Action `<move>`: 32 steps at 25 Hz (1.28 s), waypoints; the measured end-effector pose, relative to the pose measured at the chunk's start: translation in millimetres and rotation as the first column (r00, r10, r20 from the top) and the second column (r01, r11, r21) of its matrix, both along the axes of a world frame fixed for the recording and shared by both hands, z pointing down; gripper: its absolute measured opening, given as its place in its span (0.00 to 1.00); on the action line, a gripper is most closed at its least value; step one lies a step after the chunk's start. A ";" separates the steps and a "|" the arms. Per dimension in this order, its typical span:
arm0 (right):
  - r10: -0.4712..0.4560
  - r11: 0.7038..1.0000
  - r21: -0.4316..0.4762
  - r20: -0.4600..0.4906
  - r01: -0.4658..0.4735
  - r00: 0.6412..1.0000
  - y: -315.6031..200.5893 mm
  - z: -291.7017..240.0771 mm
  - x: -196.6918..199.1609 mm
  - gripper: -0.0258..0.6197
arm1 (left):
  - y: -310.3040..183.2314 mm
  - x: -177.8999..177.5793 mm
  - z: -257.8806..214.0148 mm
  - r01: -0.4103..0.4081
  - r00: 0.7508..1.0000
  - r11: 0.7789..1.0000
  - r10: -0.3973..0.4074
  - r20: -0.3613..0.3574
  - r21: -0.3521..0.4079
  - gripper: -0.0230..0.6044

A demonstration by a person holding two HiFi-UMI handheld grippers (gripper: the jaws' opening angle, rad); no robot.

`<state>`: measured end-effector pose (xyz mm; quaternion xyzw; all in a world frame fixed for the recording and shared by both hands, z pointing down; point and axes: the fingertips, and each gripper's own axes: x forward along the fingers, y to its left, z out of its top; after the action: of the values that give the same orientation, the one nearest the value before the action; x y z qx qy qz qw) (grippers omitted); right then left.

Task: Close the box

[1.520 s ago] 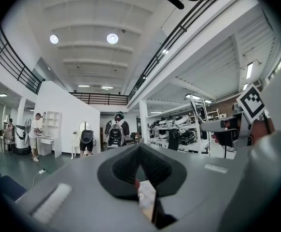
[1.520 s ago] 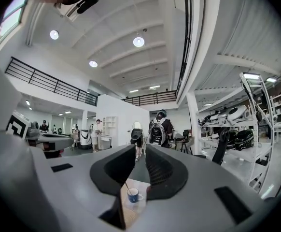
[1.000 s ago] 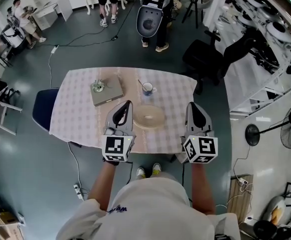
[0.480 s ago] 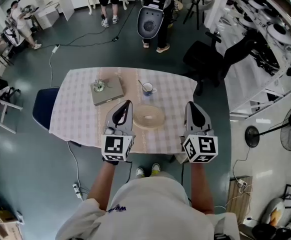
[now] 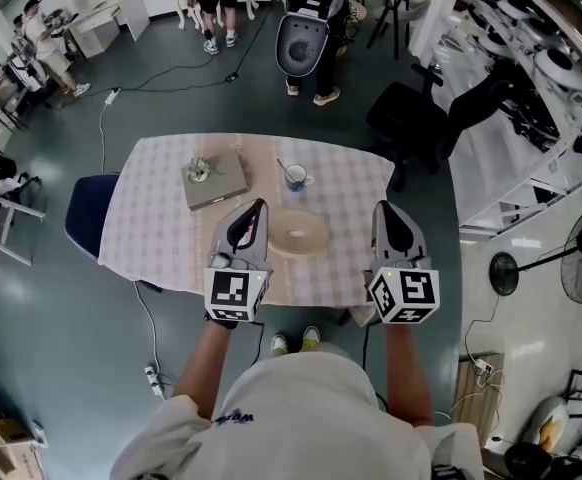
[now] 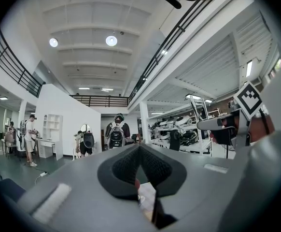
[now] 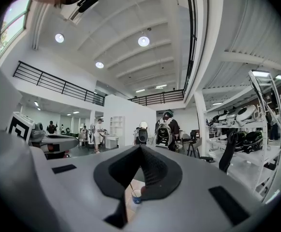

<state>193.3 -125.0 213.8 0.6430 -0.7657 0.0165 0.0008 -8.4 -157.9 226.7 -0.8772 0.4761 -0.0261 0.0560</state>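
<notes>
A flat grey-green box (image 5: 214, 180) lies on the far left part of the checked table (image 5: 151, 228), lid down, with a small pale object (image 5: 198, 173) on top of it. Both grippers hover over the table's near edge, apart from the box. My left gripper (image 5: 258, 206) is shut with nothing in it and points toward the box's near right corner. My right gripper (image 5: 384, 208) is also shut and empty, over the table's right side. In the left gripper view the left gripper (image 6: 139, 146) has its jaws meeting in a point; the right gripper (image 7: 140, 146) looks the same in its own view.
A blue-and-white cup (image 5: 294, 176) with a stick in it stands mid-table, also seen as the cup (image 7: 136, 197) between the right jaws. A round shallow dish (image 5: 296, 233) lies between the grippers. A dark chair (image 5: 89, 218) is at the table's left. People stand beyond the far edge.
Both grippers stay almost still, and the right one has shifted very slightly to the right. Nothing on the table has moved.
</notes>
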 end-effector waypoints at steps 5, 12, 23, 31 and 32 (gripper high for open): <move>-0.001 1.000 0.001 0.001 0.001 1.000 0.1 -1.8 -0.2 0.04 | 0.1 -1.2 -4.2 0.005 1.000 1.000 -0.005 -0.001 0.003 0.04; 0.003 1.000 -0.008 -0.003 -0.003 1.000 -5.0 2.7 2.2 0.04 | -3.8 -1.3 -1.3 0.010 1.000 1.000 -0.010 0.002 0.001 0.04; 0.004 1.000 -0.004 -0.006 -0.004 1.000 -8.6 3.9 -2.3 0.04 | -7.9 -7.2 -1.5 0.015 1.000 1.000 -0.015 -0.003 0.009 0.04; 0.004 1.000 -0.004 -0.013 -0.004 1.000 -12.4 3.3 -2.3 0.04 | -10.2 -10.6 -3.3 0.023 1.000 1.000 -0.022 -0.007 0.010 0.04; 0.003 1.000 -0.004 -0.013 -0.003 1.000 -12.8 3.0 -3.0 0.04 | -10.5 -11.1 -3.6 0.024 1.000 1.000 -0.024 -0.007 0.010 0.04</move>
<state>190.3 -137.8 216.8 0.6444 -0.7645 0.0142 0.0070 -19.5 -168.4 223.1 -0.8713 0.4869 -0.0215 0.0583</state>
